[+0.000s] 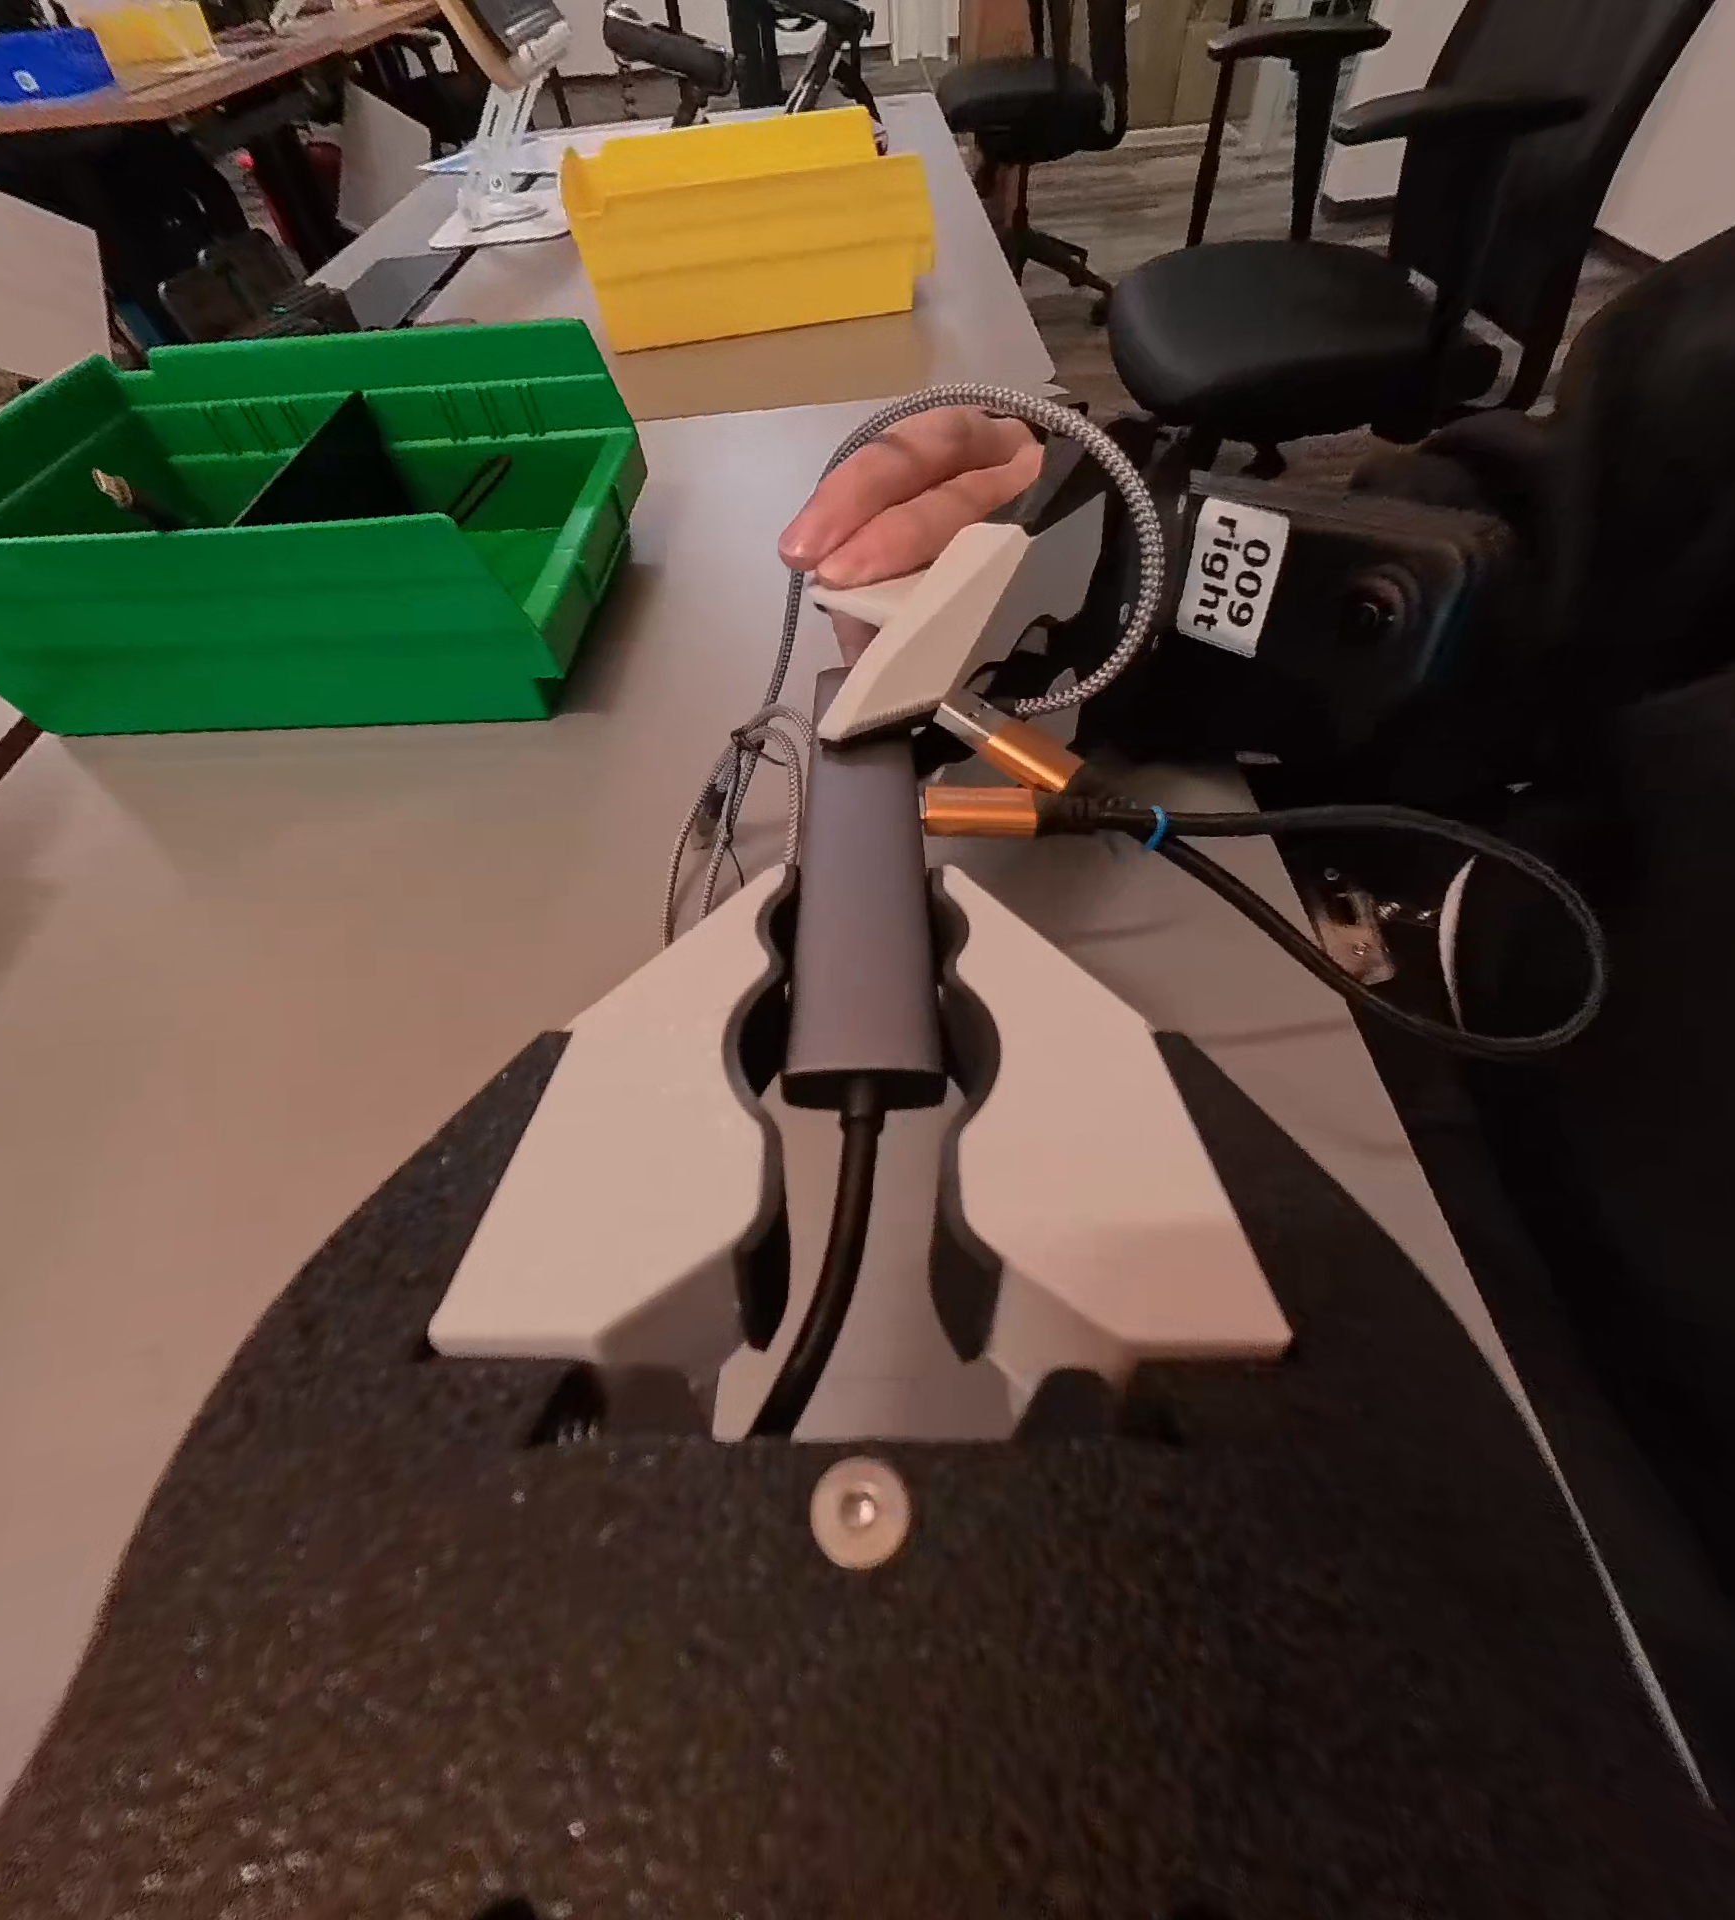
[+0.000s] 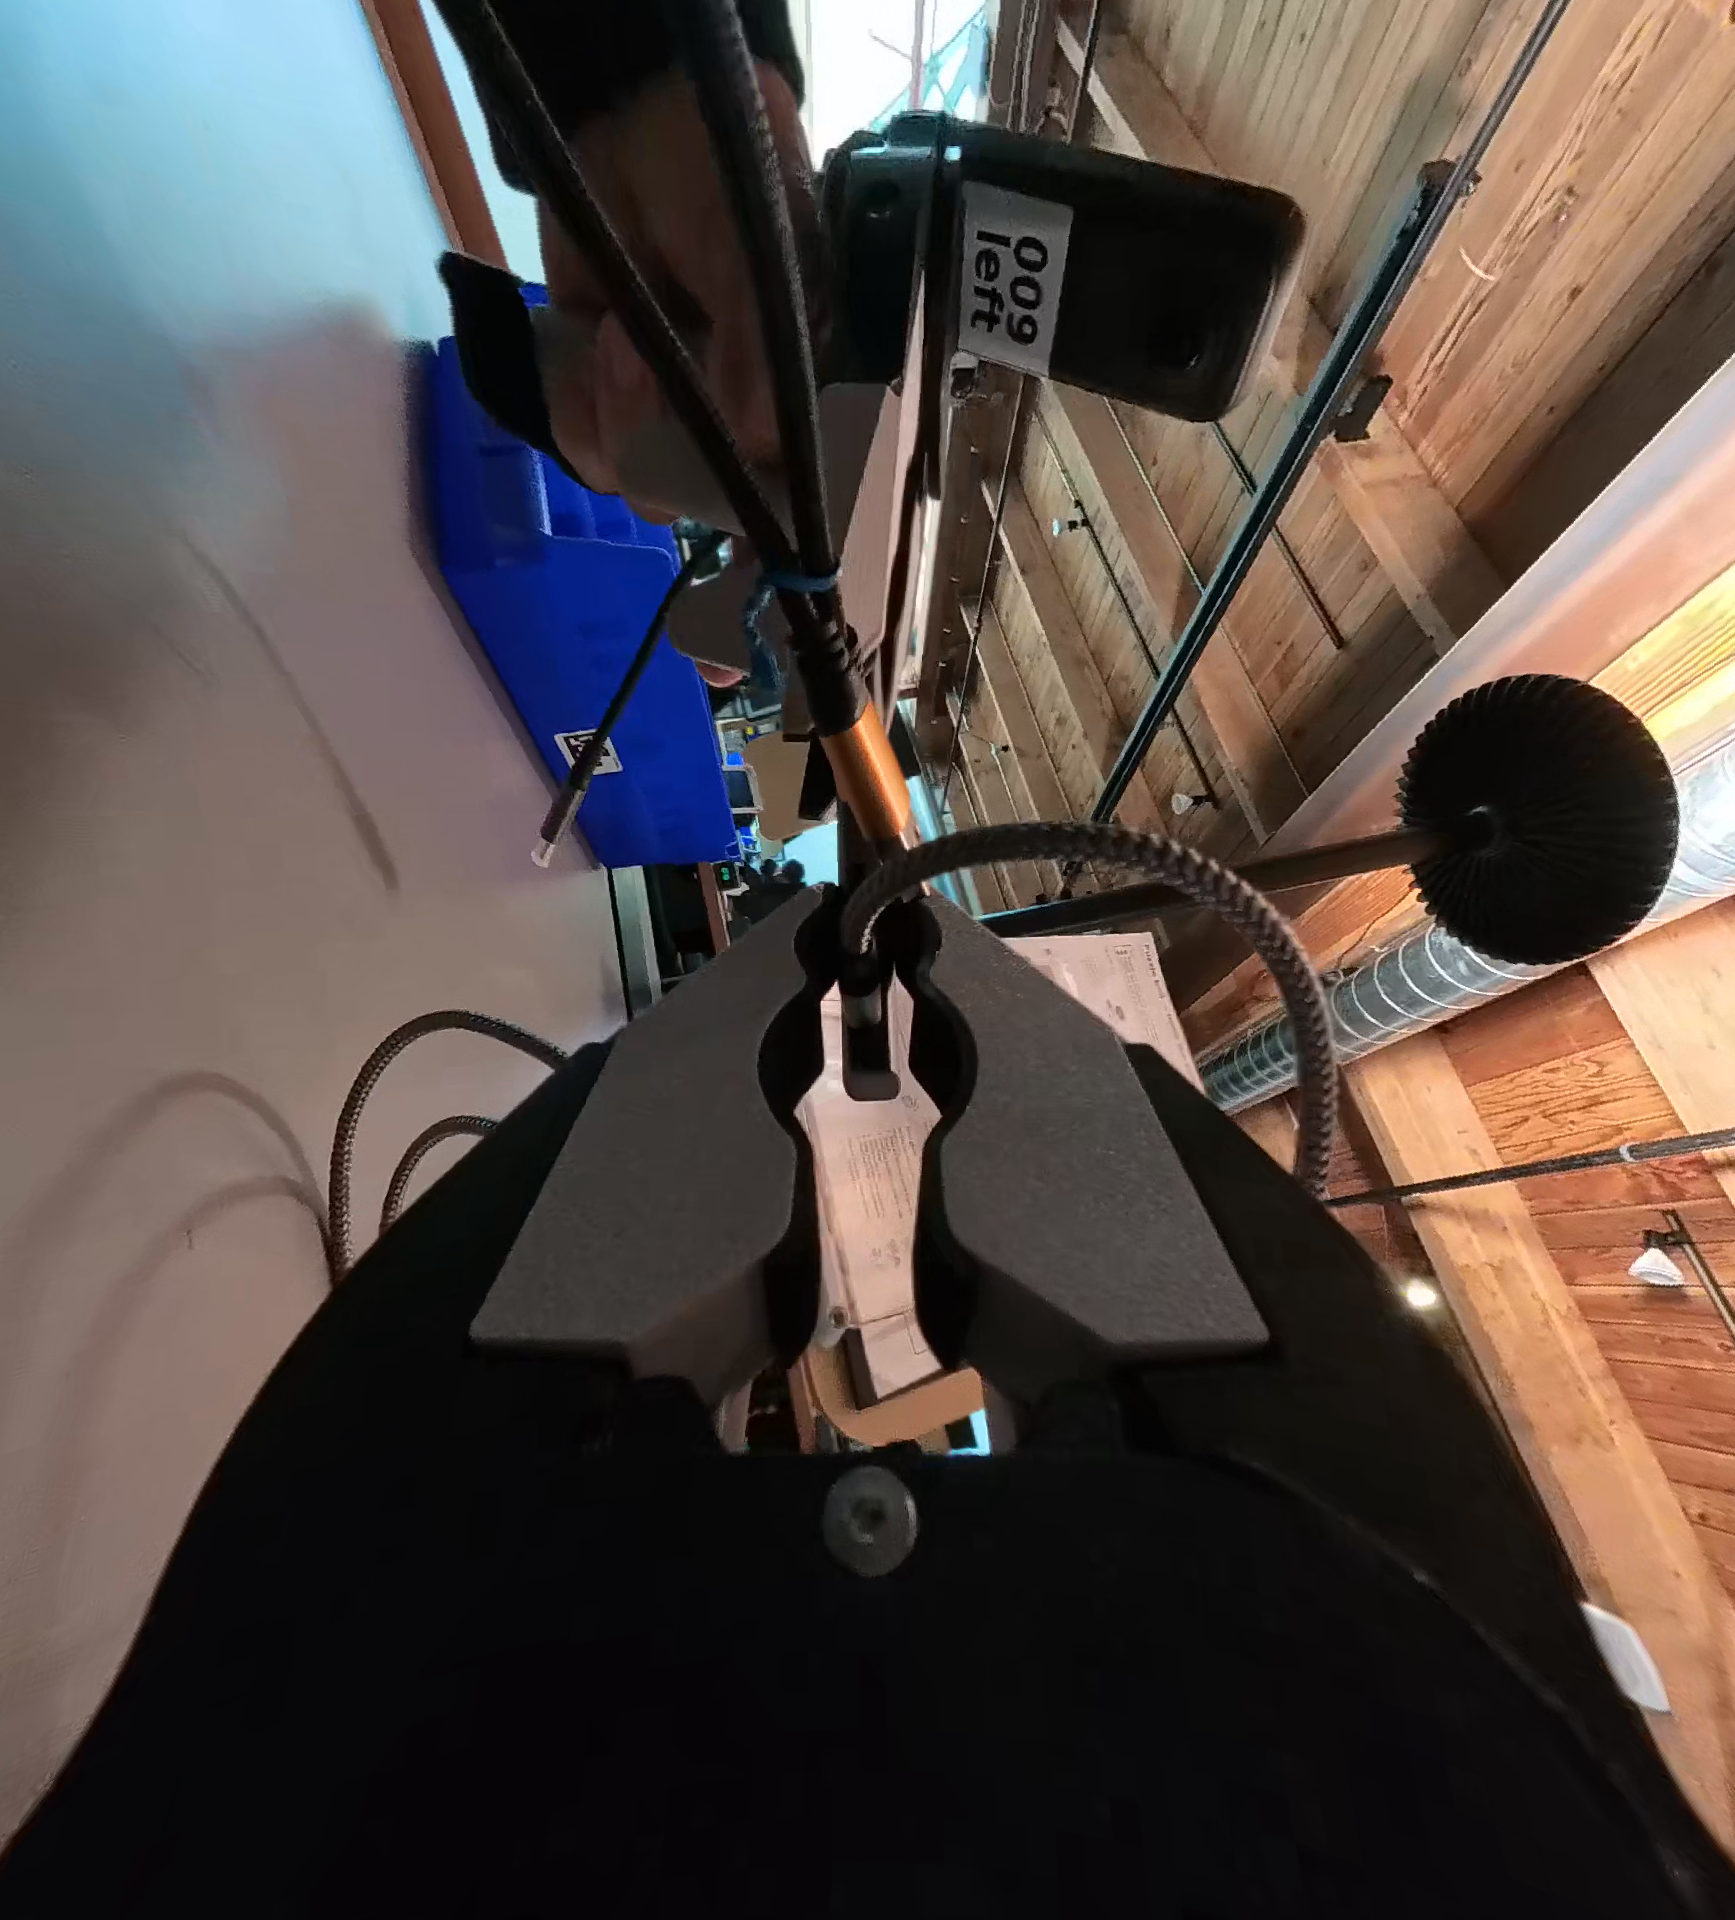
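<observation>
Hub (image 1: 863, 883) sat clamped in the left gripper (image 1: 863, 997). The right gripper (image 2: 868, 971) pinched a braided cable (image 2: 1247, 935) beside orange plugs (image 1: 977, 810); holding the hub level seemed wise.

Dark grey hub (image 1: 863, 914) clamped lengthwise; orange-sleeved plug (image 1: 1008, 750) at its side.

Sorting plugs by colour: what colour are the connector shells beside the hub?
Orange connector shells; left wrist view shows them best.

The left tongs (image 1: 863, 904) are pale grey on a speckled black base. They hold a dark grey hub (image 1: 858, 914). Beside the hub are two shiny orange plugs (image 1: 982, 810) and a grey-and-white woven cable (image 1: 1138, 520). Behind the hub sit a green bin (image 1: 250, 613) and a yellow bin (image 1: 749, 260) on the light grey tabletop (image 1: 323, 987).
</observation>
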